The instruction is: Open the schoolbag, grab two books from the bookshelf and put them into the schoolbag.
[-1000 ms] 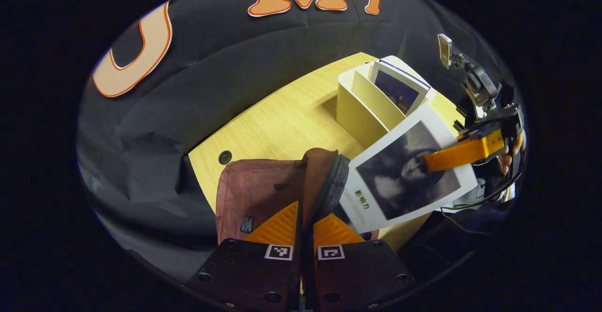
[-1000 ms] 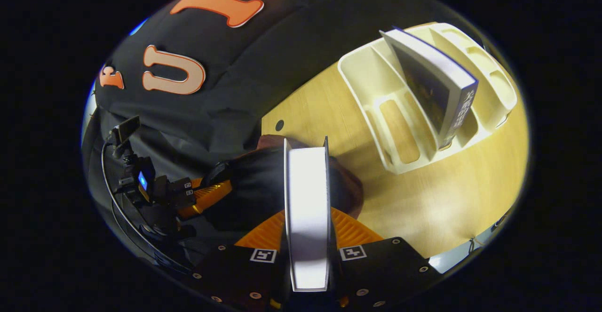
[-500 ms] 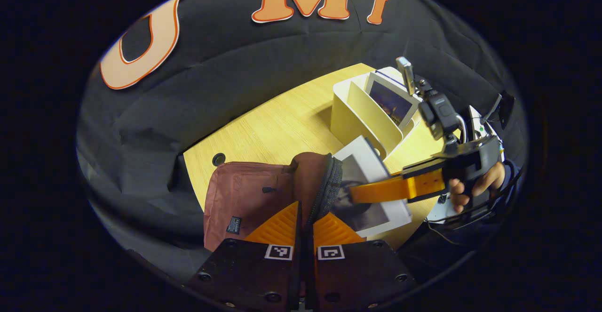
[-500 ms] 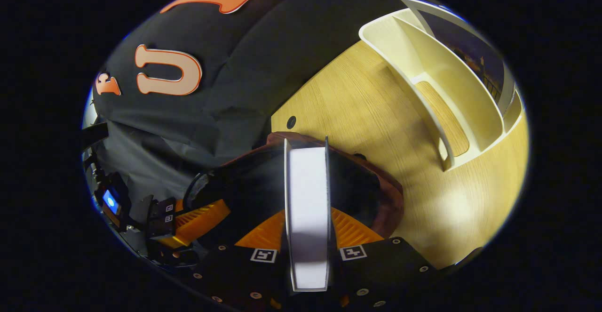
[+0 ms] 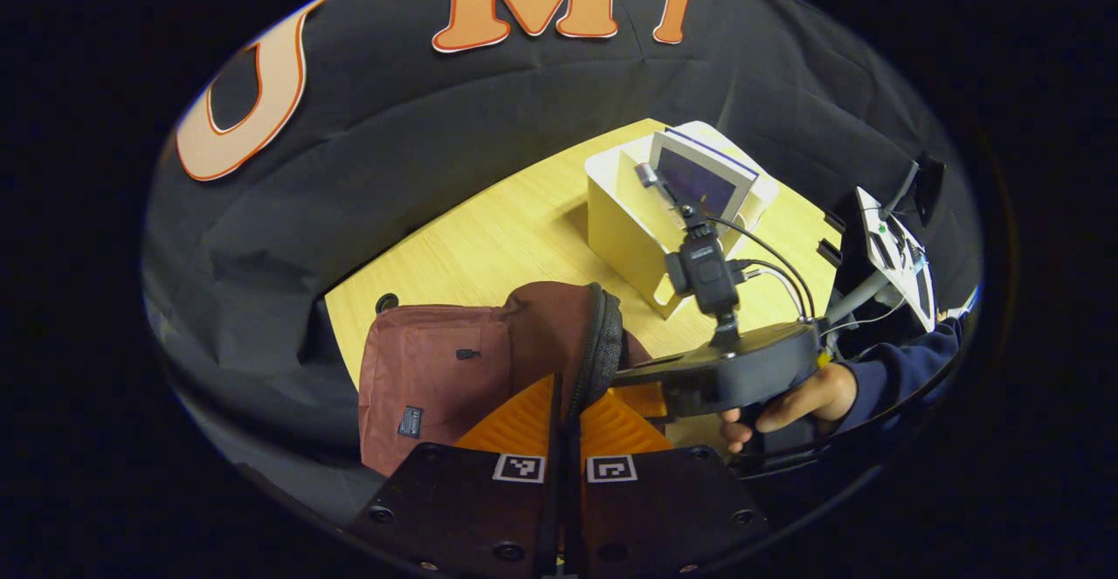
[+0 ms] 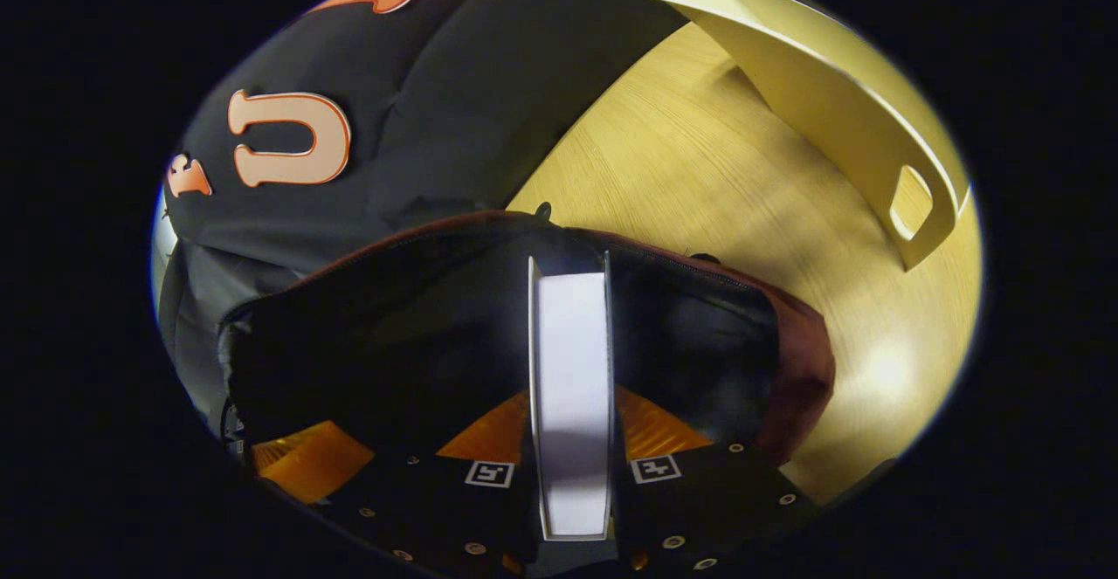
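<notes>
In the left gripper view the left tool [image 5: 563, 404] has its two fingers pressed together on the zipped rim of the schoolbag [image 5: 437, 361], holding the dark red flap up at the near edge of the tabletop [image 5: 507, 230]. Just right of that rim the right tool [image 5: 638, 375] reaches into the bag's mouth, held by a hand [image 5: 786, 404] in a dark sleeve, with a small camera standing on top of it. Farther back on the tabletop stands the cream bookshelf [image 5: 624, 230], well apart from the bag, with a second book [image 5: 699, 179] upright in it, its dark cover facing forward. In the right gripper view the right tool [image 6: 572, 426] is clamped on a book [image 6: 572, 387] seen edge-on, white pages toward the camera, its far end inside the schoolbag's [image 6: 786, 352] dark open interior. The bookshelf's [image 6: 821, 99] side wall with a cut-out handle lies at upper right
</notes>
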Demonstrator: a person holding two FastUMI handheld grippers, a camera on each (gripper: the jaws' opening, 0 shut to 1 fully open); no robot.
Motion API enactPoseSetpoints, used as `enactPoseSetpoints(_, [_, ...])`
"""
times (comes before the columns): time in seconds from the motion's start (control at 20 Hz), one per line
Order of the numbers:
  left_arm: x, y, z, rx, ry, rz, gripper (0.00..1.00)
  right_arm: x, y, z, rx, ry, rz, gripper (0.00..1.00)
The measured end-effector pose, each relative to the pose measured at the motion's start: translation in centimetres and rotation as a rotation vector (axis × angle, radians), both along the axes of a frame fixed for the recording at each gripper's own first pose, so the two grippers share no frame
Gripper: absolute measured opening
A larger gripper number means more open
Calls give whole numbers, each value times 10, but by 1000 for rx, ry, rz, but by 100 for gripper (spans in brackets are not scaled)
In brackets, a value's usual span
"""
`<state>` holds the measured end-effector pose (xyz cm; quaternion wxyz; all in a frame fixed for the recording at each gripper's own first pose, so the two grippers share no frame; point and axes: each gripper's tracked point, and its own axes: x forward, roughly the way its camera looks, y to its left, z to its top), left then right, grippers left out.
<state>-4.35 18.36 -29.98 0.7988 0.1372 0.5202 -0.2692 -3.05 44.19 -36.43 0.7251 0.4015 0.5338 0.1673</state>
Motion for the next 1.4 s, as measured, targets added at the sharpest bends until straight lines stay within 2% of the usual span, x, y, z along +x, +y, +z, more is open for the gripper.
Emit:
enactPoseSetpoints(0.1, [-2,0,0,-14,-1,12,4,4,8,-7,8,1,-8,34])
enactPoseSetpoints(0.2, [-3,3,-3,-7,1,23,4,4,18,-31,-28,15,26,35])
enactPoseSetpoints(0.3, [-5,5,-7,-10,9,33,4,-7,19,-39,-89,70,47,44])
enactPoseSetpoints(0.35, [-6,5,-6,-23,18,42,4,-11,13,-46,-140,70,68,43])
enactPoseSetpoints(0.4, [-6,3,-8,-37,26,54,4,-18,9,-50,-171,74,102,59])
enactPoseSetpoints(0.45, [-4,3,-7,-44,26,61,4,-24,0,-46,-175,86,142,51])
enactPoseSetpoints(0.5, [-3,4,-8,-47,23,65,4,-31,-7,-44,-178,98,171,92])
enactPoseSetpoints(0.55, [-2,6,-10,-51,20,67,4,-35,-19,-40,-205,97,191,87])
enactPoseSetpoints(0.65, [-2,8,-13,-62,36,86,4,-34,-47,-33,-258,54,199,96])
enactPoseSetpoints(0.9, [0,4,-22,-60,55,96,4,-43,-118,4,-358,-34,266,98])
enactPoseSetpoints(1.05, [-2,5,-28,-63,76,110,4,-38,-169,35,-462,-89,280,98])
enactPoseSetpoints(1.4, [0,1,-36,-48,88,139,3,8,-268,113,-656,-188,275,98])
